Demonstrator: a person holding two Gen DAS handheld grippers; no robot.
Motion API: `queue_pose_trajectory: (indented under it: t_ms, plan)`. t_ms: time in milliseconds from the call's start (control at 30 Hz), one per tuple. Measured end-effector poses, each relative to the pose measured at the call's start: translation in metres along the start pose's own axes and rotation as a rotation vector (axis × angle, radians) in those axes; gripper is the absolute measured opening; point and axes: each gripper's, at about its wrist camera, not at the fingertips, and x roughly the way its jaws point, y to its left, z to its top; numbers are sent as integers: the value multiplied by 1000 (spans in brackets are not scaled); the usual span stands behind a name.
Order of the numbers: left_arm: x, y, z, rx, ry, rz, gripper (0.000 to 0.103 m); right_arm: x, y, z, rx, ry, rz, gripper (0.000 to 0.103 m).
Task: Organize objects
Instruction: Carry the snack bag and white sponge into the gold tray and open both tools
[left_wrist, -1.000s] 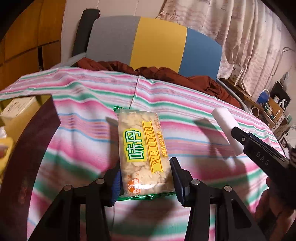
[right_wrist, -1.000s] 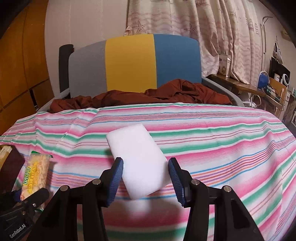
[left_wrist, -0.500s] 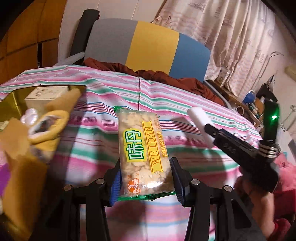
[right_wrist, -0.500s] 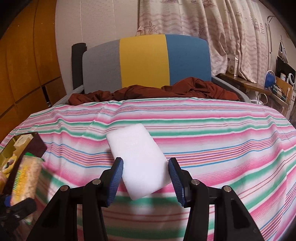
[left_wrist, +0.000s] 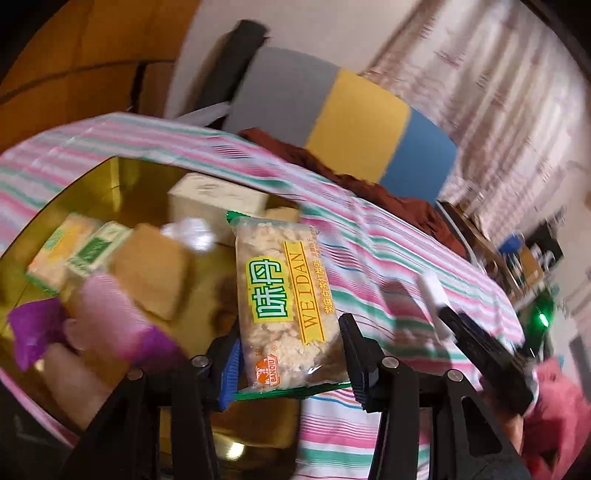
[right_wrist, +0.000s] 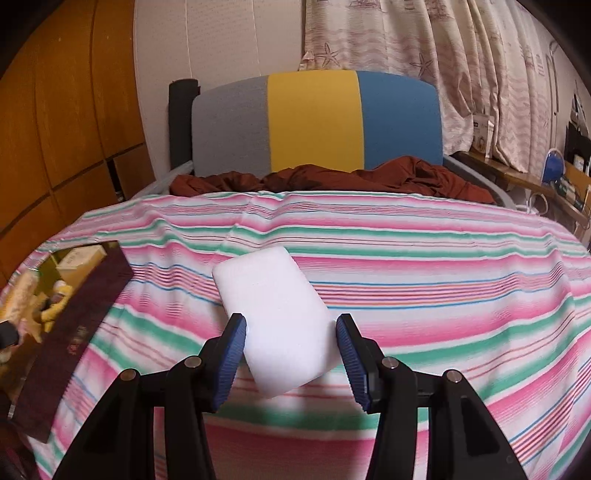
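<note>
So the surface under me is a striped cloth (right_wrist: 424, 266), pink, green and white with thin blue lines, spread over something wide. Beyond my jaws there's a headboard (right_wrist: 314, 122) in three panels: grey, yellow, blue. A rumpled rust-brown blanket (right_wrist: 332, 181) lies along its foot. Curtains (right_wrist: 461, 66) with starfish prints hang off to the right, wooden panelling to the left, and a cluttered shelf sits far right.

Counting: two grippers, one snack packet, one white block, one box.

My left gripper (left_wrist: 288, 363) is clamped on the snack packet (left_wrist: 284, 299) near its bottom edge, so the packet sticks up ahead of the jaws. It's clear plastic with a green trim, pale crumbly biscuits inside, a yellow band reading WEIDAN and a green-and-yellow label. It hangs over the right edge of the gold-lined box (left_wrist: 110, 177), which lies ahead and to the left of those jaws. The box holds several small cartons and wrapped bits, too blurred to count.

My right gripper (right_wrist: 290, 356) is pinching the white block (right_wrist: 277, 314), a plain rounded foam-looking slab, angled up and left ahead of the jaws, over the cloth. The box's dark maroon wall shows at far left there.
</note>
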Motion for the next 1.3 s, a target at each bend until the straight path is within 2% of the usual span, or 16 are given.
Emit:
queue_pose_trajectory:
  t_ms: [200, 367, 433, 767, 800, 833, 900, 1000, 1100, 1167, 1300]
  plan:
    - [1, 53, 30, -129, -1, 45, 49, -20, 28, -3, 35, -24, 100, 51]
    - [13, 96, 61, -261, 21, 43, 49, -38, 56, 1, 36, -53, 194, 51]
    - [19, 112, 71, -310, 30, 64, 49, -43, 66, 3, 31, -59, 225, 51]
    - [63, 158, 105, -474, 94, 145, 49, -57, 94, 5, 30, -65, 297, 51]
    - [67, 161, 107, -490, 97, 150, 59, -58, 96, 4, 25, -65, 299, 51]
    - [70, 163, 110, -507, 89, 134, 76, -58, 97, 4, 21, -65, 297, 51]
    - [72, 163, 113, -538, 65, 111, 92, -59, 98, 4, 17, -62, 300, 51]
    - [71, 155, 119, -516, 32, 54, 94, -58, 100, 3, 22, -51, 312, 51]
    - [62, 140, 121, -418, 19, 72, 95, -57, 104, 2, 20, -37, 337, 51]
    - [47, 134, 118, -360, -3, 97, 96, -57, 110, 0, 13, -28, 354, 51]
    - [5, 128, 102, -239, -77, 235, 103, -57, 127, 0, -16, -12, 391, 51]
